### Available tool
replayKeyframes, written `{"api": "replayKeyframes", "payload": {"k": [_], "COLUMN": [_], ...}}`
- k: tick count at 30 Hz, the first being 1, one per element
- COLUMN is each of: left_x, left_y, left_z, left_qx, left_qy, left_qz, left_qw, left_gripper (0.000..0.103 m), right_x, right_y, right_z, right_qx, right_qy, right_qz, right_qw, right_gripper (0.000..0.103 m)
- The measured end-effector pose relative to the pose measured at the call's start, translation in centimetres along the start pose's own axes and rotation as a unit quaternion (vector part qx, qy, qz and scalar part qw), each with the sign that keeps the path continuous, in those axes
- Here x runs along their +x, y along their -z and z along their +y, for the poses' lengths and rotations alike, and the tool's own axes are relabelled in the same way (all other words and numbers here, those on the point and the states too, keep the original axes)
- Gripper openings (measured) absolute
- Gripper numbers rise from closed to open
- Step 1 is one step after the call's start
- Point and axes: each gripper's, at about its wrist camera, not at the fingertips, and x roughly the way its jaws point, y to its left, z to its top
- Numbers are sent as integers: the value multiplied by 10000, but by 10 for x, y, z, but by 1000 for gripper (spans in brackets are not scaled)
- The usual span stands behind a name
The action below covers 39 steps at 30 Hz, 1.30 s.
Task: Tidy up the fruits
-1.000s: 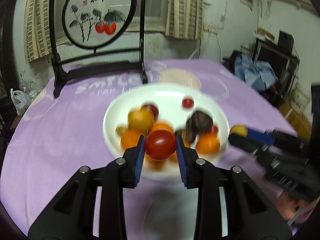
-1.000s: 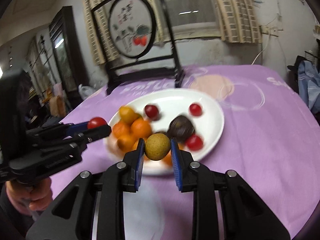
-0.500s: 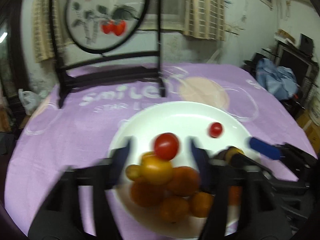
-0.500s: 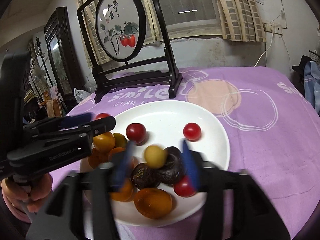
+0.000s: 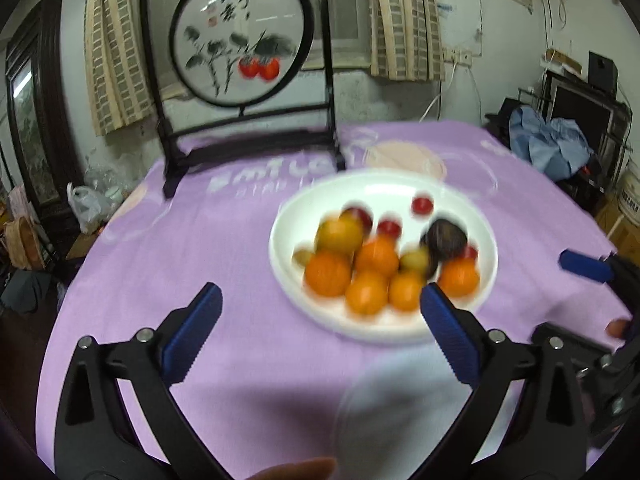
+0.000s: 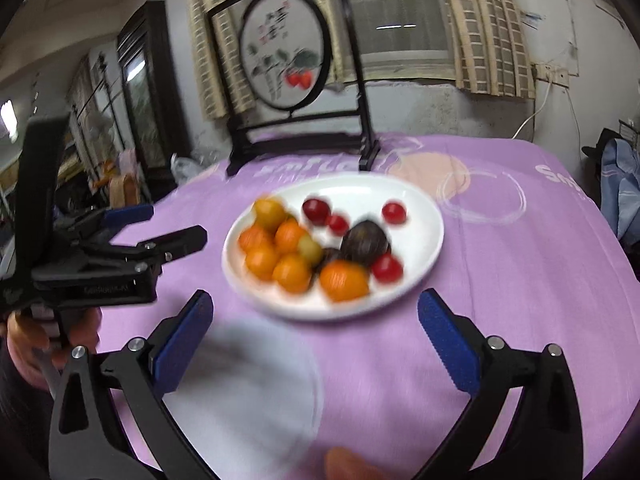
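Left gripper spread wide, blue pads far apart at lower left and lower right of the left wrist view, gripping nothing and touching nothing. Between the pads, only purple tablecloth and the near edge of the white plate. Right-hand pad overlapping the plate's near rim in the picture — contact cannot be judged.

Right gripper likewise fully parted, empty, hanging over bare cloth with the plate just beyond its tips in the middle of the right wrist view. Seen again at the far right edge of the left wrist view, one blue pad pointing left, clear of the plate.

All fruit heaped on the plate, centre of both frames, somewhat blurred. Oranges crowded on the near and left part; a dark purple fruit to their right; small red tomatoes scattered toward the far side and one near the right rim; a small yellow-green fruit tucked among the oranges.

Behind the plate, upper centre of both frames, a black-framed round painted screen standing upright on the cloth.

Left gripper also visible at the left edge of the right wrist view — jaws apart, held by a hand.
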Motion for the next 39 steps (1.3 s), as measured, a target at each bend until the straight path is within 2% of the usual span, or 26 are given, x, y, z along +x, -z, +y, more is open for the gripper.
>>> {"api": "replayKeyframes", "payload": {"k": [5, 11, 39], "left_x": [-24, -36, -36], "left_y": [46, 70, 69], "left_z": [12, 18, 19], "left_qx": [-114, -143, -160], "left_qy": [-130, -207, -279], "left_qz": [174, 172, 136], "left_qw": [9997, 9995, 9994], "left_gripper": [101, 101, 101], "right_x": [-16, -20, -13], "right_y": [28, 36, 40], "right_z": [20, 16, 15], "right_qx": [-390, -242, -244], "right_qy": [158, 159, 314], "right_qz": [134, 222, 415], "right_qw": [9990, 9993, 9983], "right_gripper": [102, 102, 102]}}
